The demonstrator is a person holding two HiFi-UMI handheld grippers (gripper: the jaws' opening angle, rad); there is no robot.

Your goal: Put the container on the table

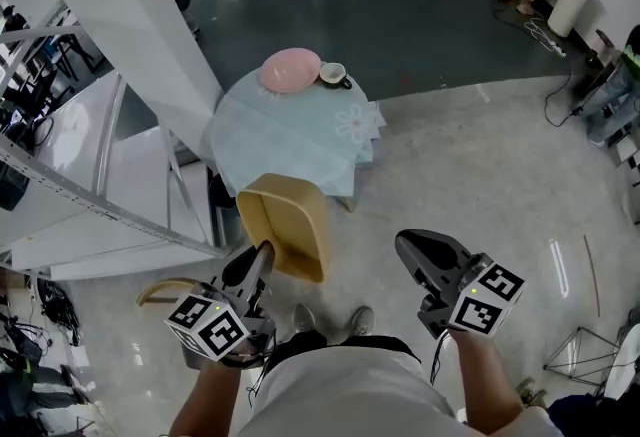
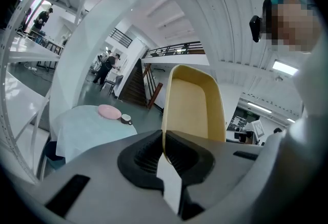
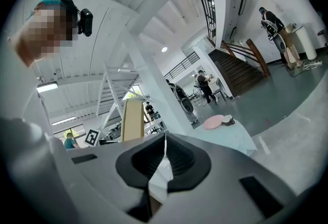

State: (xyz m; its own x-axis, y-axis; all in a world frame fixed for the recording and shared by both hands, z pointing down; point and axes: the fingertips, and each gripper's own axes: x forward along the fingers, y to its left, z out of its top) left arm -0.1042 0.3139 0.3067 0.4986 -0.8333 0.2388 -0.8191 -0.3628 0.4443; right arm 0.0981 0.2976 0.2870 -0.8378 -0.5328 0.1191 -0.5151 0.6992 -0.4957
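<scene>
A tan rectangular container (image 1: 287, 225) hangs in the air, held by its rim in my left gripper (image 1: 262, 253), which is shut on it. In the left gripper view the container (image 2: 196, 107) rises upright from between the jaws. My right gripper (image 1: 408, 247) is shut and holds nothing, to the right of the container. The right gripper view shows the container (image 3: 132, 119) edge-on at the left. The round table (image 1: 300, 140) with a pale blue cloth stands ahead, just beyond the container.
On the table's far side lie a pink plate (image 1: 290, 70) and a small cup (image 1: 333, 75). White metal shelving (image 1: 90, 175) and a slanted white beam (image 1: 165, 35) stand at the left. Cables and a stand are at the right. People stand far off.
</scene>
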